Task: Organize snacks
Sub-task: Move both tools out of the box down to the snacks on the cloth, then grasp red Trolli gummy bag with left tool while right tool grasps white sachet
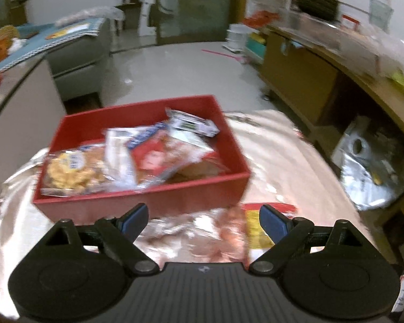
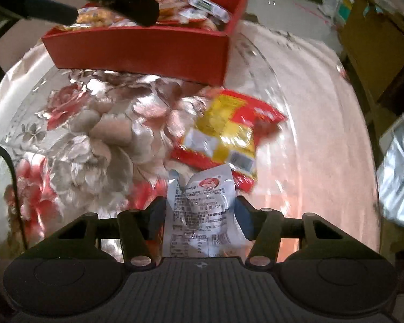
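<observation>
One red box (image 1: 137, 207) stands on the table, and four snack packets show inside it as far as the blur lets me count: a clear bag of yellow puffs (image 1: 72, 172) at its left end, a red-and-white packet (image 1: 159, 156) in the middle, a small white packet (image 1: 194, 125) toward the far right corner, and one more clear wrapper between them. Two packets lie outside it on the cloth: a red-and-yellow packet (image 2: 226, 137) just in front of the box, and a pale blue printed packet (image 2: 202, 215) overlapping its near edge. The right gripper (image 2: 199, 215) has its jaws pressed against the sides of that pale blue packet, clamped on it. The left gripper (image 1: 202, 220) hangs in front of the box with jaws wide apart and nothing between them (its dark fingers cross the top left of the right wrist view, over the box). The table is round, covered by a shiny floral cloth (image 2: 94, 134) in pink, red and grey. Beyond is a pale tiled floor (image 1: 180, 72), a wooden counter (image 1: 323, 75) at right, a grey cabinet (image 1: 78, 59) at left, and a silver bag (image 1: 369, 167) beside the table on the floor.
</observation>
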Motion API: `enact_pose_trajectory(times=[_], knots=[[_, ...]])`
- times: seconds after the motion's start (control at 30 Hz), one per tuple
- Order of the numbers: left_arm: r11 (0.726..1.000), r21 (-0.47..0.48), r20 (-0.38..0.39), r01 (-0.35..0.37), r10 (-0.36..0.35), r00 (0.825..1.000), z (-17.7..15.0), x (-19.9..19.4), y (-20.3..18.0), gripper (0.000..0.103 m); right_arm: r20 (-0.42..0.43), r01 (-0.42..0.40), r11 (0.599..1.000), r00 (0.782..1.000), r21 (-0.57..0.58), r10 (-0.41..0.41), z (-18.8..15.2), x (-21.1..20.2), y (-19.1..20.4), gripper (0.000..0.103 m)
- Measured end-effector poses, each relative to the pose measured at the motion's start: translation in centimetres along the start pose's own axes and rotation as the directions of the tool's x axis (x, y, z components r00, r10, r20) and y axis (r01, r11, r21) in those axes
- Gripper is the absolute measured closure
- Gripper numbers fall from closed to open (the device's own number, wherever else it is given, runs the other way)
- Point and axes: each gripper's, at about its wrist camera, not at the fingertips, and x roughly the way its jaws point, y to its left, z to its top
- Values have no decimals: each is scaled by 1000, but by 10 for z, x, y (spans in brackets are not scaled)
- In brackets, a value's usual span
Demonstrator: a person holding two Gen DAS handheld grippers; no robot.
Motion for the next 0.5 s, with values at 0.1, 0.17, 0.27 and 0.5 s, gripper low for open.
enact_pose_trajectory(times=[0.1,0.17,0.27,0.5], knots=[[999,31,-20,35,-35,999,-3,4,-18,19,-1,-2,1000,1000,20,3,-13,-10,-12,40],[998,43,-48,49,-47,998,-6,12,-30,19,8,-13,998,1000,55,13,-20,-19,-23,40],[997,49,-113,58,-52,992,-10,31,-44,19,20,-26,995,1000,99,24,-30,-29,-37,40],[998,63,-200,11,2,980,-15,72,-71,19,46,-65,986,997,151,58,-36,-33,-63,40]])
